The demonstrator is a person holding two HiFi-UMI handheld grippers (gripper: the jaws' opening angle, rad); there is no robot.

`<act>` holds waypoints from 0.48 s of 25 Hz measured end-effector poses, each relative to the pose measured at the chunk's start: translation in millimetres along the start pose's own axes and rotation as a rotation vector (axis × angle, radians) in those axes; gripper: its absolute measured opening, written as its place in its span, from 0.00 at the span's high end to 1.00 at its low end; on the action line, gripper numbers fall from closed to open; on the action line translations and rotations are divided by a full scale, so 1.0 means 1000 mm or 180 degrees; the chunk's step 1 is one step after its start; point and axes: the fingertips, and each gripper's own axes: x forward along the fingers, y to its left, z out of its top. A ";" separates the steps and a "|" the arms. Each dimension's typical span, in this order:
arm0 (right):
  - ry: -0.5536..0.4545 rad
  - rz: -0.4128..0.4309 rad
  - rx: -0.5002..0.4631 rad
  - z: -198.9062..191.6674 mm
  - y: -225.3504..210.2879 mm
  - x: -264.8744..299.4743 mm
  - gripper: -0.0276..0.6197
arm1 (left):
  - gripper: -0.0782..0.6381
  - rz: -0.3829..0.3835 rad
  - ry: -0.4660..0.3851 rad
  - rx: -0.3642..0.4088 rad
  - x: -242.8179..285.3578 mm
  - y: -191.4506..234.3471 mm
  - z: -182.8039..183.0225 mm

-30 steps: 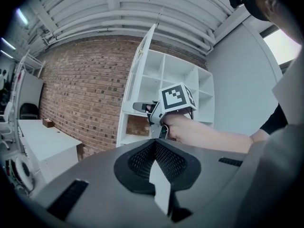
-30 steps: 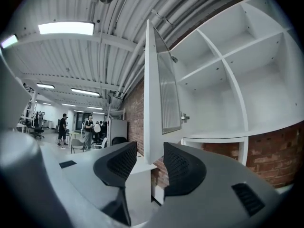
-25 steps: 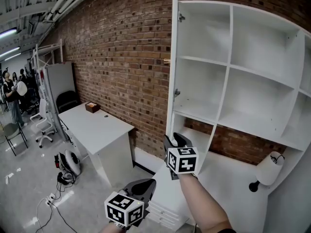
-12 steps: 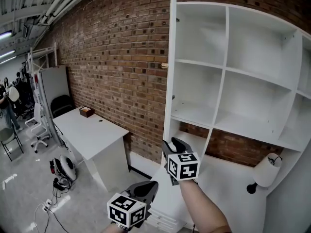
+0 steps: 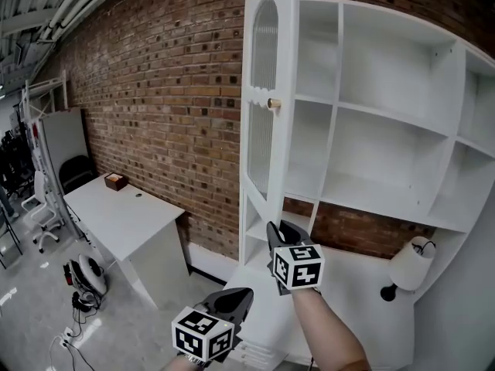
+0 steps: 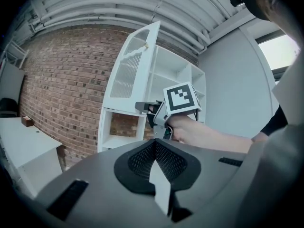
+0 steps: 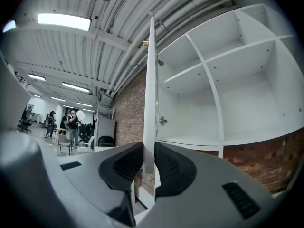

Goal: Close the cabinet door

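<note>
Right gripper (image 5: 274, 229) is closing its jaws narrowly on the lower edge of the tall white cabinet door (image 5: 267, 130) with a ribbed arched pane, one pad on either side of the panel; the door stands swung partway out from the left side of the white open-shelved cabinet (image 5: 387, 76); left gripper (image 5: 234, 298) hangs below and left of that cabinet, jaws together, holding nothing.

White desk (image 5: 128, 207) – small box (image 5: 116, 181) – brick wall (image 5: 174, 91)
</note>
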 end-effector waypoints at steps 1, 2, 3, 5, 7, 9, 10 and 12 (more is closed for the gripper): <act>-0.0003 -0.0023 0.0016 0.000 -0.007 -0.001 0.82 | 0.88 -0.0021 0.0005 -0.0002 0.003 -0.001 0.000; -0.0006 -0.0032 0.0029 0.000 -0.012 -0.001 0.83 | 0.88 -0.0041 0.0010 -0.0004 0.007 -0.002 0.000; -0.0009 -0.0028 0.0034 0.000 -0.016 -0.001 0.83 | 0.88 -0.0061 0.0017 -0.0006 0.010 -0.003 0.000; -0.0005 -0.0005 0.0028 0.000 -0.021 0.000 0.83 | 0.88 -0.0095 0.0030 -0.0012 0.017 -0.004 -0.002; -0.0003 -0.0007 0.0036 -0.001 -0.027 0.001 0.83 | 0.88 -0.0124 0.0036 -0.0012 0.023 -0.005 -0.001; -0.0010 -0.0038 0.0063 -0.001 -0.036 0.001 0.83 | 0.88 -0.0151 0.0032 -0.0005 0.028 -0.006 0.000; -0.0008 -0.0052 0.0076 -0.001 -0.041 0.001 0.83 | 0.88 -0.0161 0.0030 -0.0002 0.030 -0.007 0.001; 0.0005 -0.0054 0.0096 -0.001 -0.052 0.002 0.82 | 0.88 -0.0169 0.0030 -0.0002 0.035 -0.006 0.002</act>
